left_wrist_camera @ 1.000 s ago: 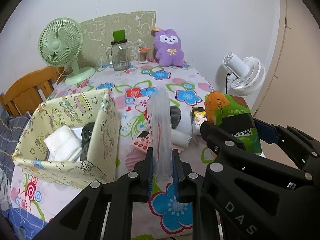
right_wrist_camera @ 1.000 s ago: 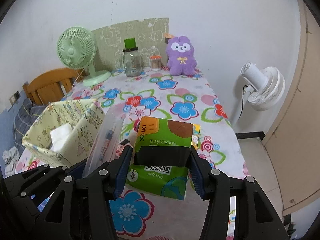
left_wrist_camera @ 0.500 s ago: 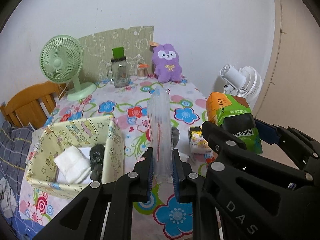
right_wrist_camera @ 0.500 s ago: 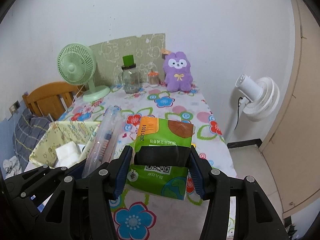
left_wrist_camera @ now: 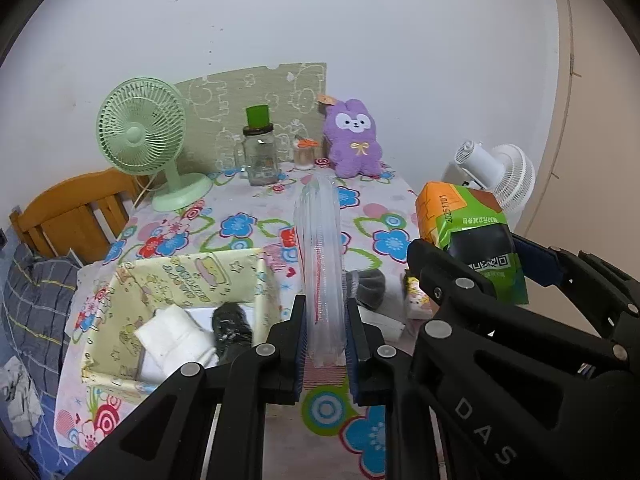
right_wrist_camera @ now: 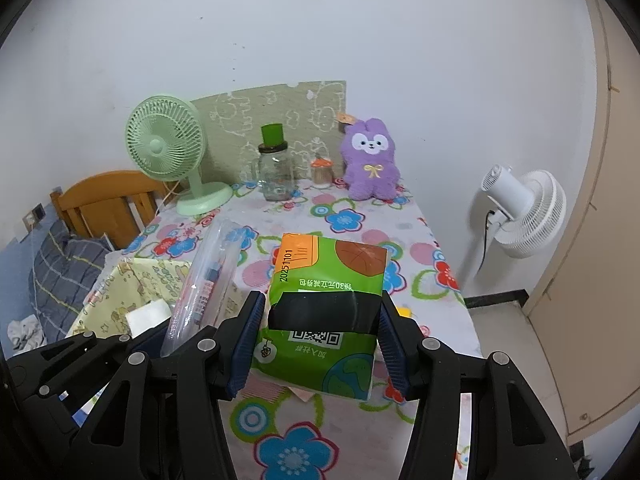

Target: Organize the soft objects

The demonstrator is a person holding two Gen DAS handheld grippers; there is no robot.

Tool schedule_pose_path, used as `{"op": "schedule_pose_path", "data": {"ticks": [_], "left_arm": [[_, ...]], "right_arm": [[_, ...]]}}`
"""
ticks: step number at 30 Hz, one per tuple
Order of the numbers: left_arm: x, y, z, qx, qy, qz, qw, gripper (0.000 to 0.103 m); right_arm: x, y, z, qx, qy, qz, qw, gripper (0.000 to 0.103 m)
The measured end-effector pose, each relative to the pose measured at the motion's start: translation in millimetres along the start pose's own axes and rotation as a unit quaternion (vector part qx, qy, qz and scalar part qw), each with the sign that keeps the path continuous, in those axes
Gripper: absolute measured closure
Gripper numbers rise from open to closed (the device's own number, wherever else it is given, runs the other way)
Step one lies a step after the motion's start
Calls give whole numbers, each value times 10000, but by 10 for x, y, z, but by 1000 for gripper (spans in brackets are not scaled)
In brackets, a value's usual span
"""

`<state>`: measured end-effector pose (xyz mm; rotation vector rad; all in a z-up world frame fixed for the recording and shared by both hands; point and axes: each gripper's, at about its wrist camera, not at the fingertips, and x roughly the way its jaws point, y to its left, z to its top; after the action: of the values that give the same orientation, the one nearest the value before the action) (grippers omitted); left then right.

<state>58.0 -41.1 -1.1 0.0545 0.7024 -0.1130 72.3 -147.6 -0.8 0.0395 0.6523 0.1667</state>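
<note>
- Clearly the pale yellow patterned cardboard box (left_wrist_camera: 192,280) lies below and to the left of the left hand-held gripper (left_wrist_camera: 325,330), which is the nearer of the two
- Left hand-held gripper is closed almost fully on a thin, clear, crinkly plastic pouch (left_wrist_camera: 320,264), long axis pointing away along the fingers
- Right hand-held gripper (right_wrist_camera: 320,328), half open, clamps a soft green and orange tissue pack (right_wrist_camera: 324,308), squashed at the waist
- Both are held above the flowered counter (right_wrist_camera: 352,220); white folded cloth (left_wrist_camera: 172,334) is already in the box

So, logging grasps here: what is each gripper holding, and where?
Left gripper: clear plastic pouch, lower end. Right gripper: green tissue pack, its two sides.
</note>
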Motion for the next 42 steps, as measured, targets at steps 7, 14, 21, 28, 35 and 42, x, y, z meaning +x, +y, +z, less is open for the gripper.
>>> {"op": "schedule_pose_path", "data": {"ticks": [7,14,21,28,35,42], "left_arm": [[-33,204,35,-60,-87,161,9998,88],[-24,438,45,-170,-109,259,9995,88],[-11,672,33,-250,-115,380,9989,88],[56,912,-17,-297,-27,543,9981,88],[148,1110,-92,-317,104,624,9975,87],[250,1289,-186,-331,271,667,9969,87]], "right_arm": [[63,218,70,-69,-38,150,9999,45],[145,456,136,-209,-44,250,9995,45],[241,703,180,-297,-10,457,9985,45],[354,924,193,-375,72,601,9975,45],[492,1120,173,-450,187,662,9966,45],[637,1309,127,-565,356,718,9952,45]]}}
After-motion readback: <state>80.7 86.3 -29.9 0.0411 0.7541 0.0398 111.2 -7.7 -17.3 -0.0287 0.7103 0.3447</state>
